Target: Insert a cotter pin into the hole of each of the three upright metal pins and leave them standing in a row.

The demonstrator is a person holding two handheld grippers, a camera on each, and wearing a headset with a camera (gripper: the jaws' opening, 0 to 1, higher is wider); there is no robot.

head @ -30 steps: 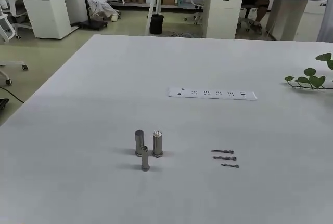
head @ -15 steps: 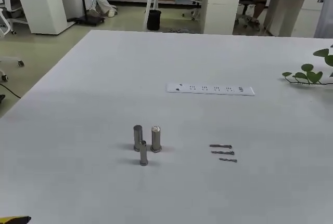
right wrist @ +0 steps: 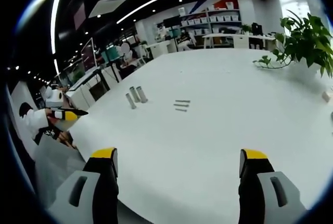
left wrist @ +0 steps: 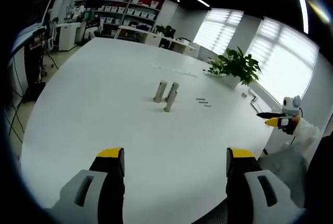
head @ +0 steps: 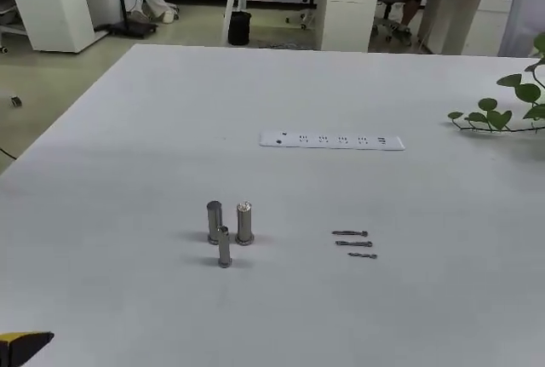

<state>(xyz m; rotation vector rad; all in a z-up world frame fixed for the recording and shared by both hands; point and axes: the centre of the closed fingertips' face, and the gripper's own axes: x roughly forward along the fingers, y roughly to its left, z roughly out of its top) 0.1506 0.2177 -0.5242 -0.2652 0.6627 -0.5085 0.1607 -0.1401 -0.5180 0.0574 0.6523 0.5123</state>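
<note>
Three upright metal pins [head: 224, 232] stand in a tight cluster on the white table [head: 128, 171], two behind and one in front. Three cotter pins [head: 353, 243] lie in a short stack to their right. My left gripper [left wrist: 175, 156] is open and empty near the table's edge, far from the metal pins [left wrist: 165, 93] and the cotter pins [left wrist: 203, 102]. My right gripper [right wrist: 179, 156] is also open and empty, well short of the metal pins [right wrist: 135, 95] and the cotter pins [right wrist: 181, 105]. A gripper's yellow fingertip [head: 24, 346] shows at the bottom left of the head view.
A white power strip [head: 332, 140] lies flat behind the pins. A trailing green plant [head: 502, 111] sits at the table's right edge. Desks, chairs and a seated person are beyond the table's far edge.
The head camera has tilted and shifted, so everything sits a little differently in the picture. A yellow gripper tip has come in at the bottom left. Pins and cotter pins have not moved.
</note>
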